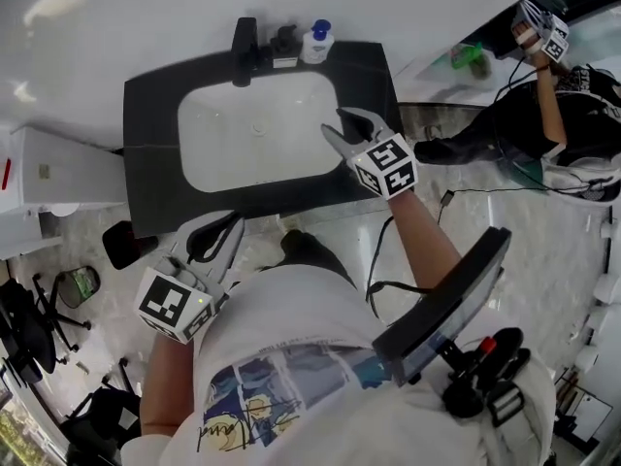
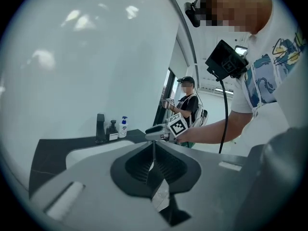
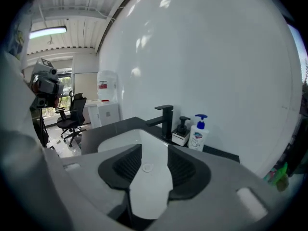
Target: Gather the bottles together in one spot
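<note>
A white soap bottle (image 1: 317,43) with a blue pump stands at the back of the black counter (image 1: 155,163). It is right of a black dispenser (image 1: 283,47) and a black faucet (image 1: 244,51). In the right gripper view the bottle (image 3: 197,133) is ahead and to the right. My right gripper (image 1: 335,124) hovers over the right rim of the white sink (image 1: 257,129). Its jaws are open with only the basin showing between them (image 3: 153,148). My left gripper (image 1: 236,223) is off the counter's front edge by my body, with its tips together (image 2: 154,146) and empty. From there the bottle (image 2: 123,127) looks small and far to the left.
A green object (image 1: 473,59) lies on a white ledge right of the counter. Another person (image 1: 572,105) stands beyond it with a gripper raised. A white cabinet (image 1: 58,178) sits left of the counter, and office chairs (image 1: 39,318) stand at the lower left.
</note>
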